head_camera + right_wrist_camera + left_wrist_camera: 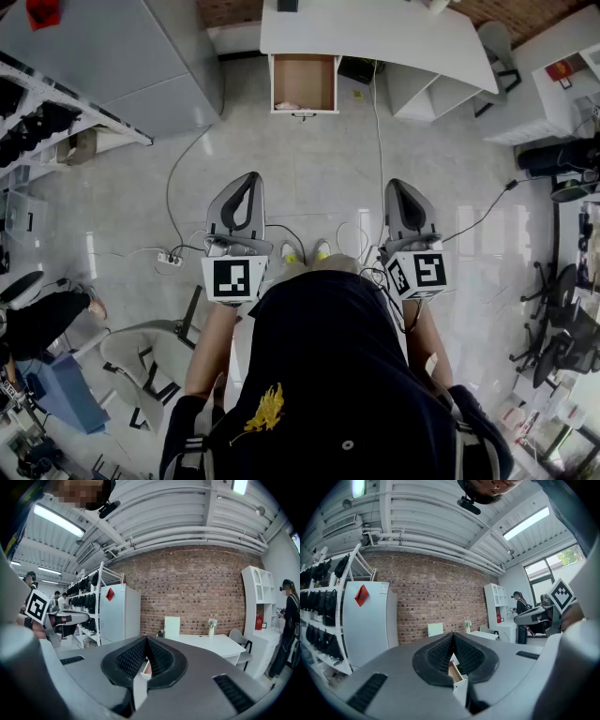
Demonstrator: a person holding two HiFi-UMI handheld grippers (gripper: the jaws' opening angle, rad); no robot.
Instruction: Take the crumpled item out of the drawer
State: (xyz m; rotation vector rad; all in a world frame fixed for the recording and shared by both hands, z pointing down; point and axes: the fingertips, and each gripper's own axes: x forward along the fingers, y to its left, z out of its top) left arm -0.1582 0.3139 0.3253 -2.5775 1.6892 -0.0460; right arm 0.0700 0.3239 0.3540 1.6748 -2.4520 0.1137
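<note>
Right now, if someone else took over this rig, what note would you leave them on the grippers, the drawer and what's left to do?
Left gripper: jaws together, empty, held out in front of the person, well short of the drawer.
Right gripper: likewise shut and empty.
Drawer: stands open under the white desk, across the floor ahead.
Crumpled item: probably the small pale lump in the drawer's near left corner; too small to tell more.
Done: drawer is open.
Left: walk up, open a gripper, grip the item, lift it out.
</note>
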